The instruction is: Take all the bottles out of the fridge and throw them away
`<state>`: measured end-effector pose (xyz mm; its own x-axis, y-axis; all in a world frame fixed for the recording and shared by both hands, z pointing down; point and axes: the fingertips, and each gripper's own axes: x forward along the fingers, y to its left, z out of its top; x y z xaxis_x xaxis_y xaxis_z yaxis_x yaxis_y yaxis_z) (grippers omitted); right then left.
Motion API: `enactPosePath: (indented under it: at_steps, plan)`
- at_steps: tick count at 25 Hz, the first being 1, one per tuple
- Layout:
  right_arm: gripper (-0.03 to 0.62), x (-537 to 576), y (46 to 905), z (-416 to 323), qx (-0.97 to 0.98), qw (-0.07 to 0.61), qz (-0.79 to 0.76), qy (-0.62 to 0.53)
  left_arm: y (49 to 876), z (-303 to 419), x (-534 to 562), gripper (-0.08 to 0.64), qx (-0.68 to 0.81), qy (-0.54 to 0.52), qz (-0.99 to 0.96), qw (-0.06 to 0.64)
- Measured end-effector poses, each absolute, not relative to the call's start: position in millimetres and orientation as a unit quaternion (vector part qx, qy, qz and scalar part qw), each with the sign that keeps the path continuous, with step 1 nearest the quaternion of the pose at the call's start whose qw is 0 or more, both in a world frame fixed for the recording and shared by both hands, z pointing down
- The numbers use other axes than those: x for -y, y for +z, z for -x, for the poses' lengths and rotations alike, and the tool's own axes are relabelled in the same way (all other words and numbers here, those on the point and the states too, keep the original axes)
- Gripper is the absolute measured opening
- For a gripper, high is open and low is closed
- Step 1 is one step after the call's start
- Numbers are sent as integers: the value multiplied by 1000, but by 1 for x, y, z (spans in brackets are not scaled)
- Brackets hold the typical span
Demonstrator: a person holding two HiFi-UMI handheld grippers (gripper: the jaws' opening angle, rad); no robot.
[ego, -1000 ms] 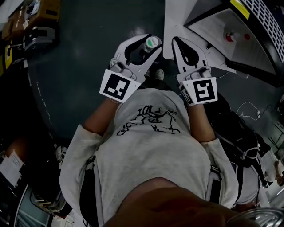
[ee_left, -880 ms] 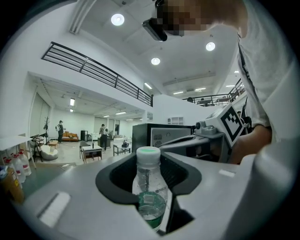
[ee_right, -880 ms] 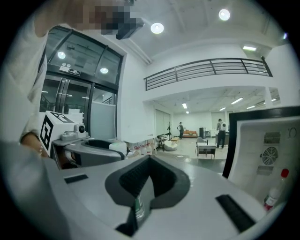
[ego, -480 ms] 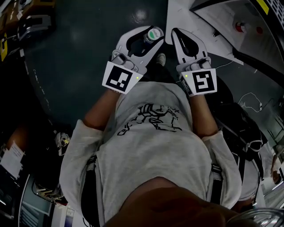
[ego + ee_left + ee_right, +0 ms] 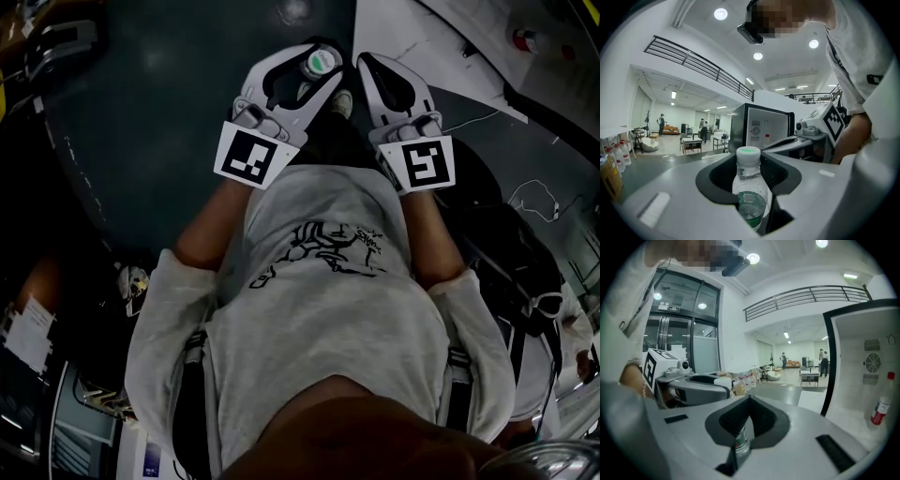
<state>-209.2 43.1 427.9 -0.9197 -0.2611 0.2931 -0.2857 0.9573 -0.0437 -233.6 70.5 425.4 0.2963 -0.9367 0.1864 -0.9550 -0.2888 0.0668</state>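
Observation:
My left gripper is shut on a clear plastic bottle with a pale green cap and holds it upright over the dark floor. In the left gripper view that bottle stands between the jaws, gripped at its body. My right gripper is beside it, shut and empty. The white fridge stands open at the upper right, and a red-capped bottle is inside it. This red-capped bottle also shows in the right gripper view, on the fridge's inner wall.
Several bottles and a cardboard box stand on the floor at the left. Boxes and gear lie at the upper left of the head view. A white cable and a dark bag are on the floor at the right.
Both grippers have risen in the head view, and the fridge has slid toward the upper right corner. The left gripper keeps its hold on the bottle.

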Motion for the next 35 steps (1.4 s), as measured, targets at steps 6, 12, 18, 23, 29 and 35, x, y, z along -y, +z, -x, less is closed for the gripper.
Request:
enactPosePath:
  at_steps: [6,12,18,23,29,35]
  plan:
    - [8,-62,456,213,978,154,-131,48,449,237,-85,158,587,59,-803,85]
    - [8,-69,490,207,977,162,-125,58,483,230,-90,158,590,63,-800,89]
    - [8,-76,528,203,975,175,-121,70,521,228,-93,158,591,71,-797,98]
    - [8,-79,564,202,973,182,-116,78,556,225,-91,158,589,77,-798,95]
    - [8,-81,613,196,970,201,-113,80,602,221,-87,158,586,80,-801,95]
    - [8,-83,653,191,969,205,-114,81,646,222,-88,158,588,92,-798,96]
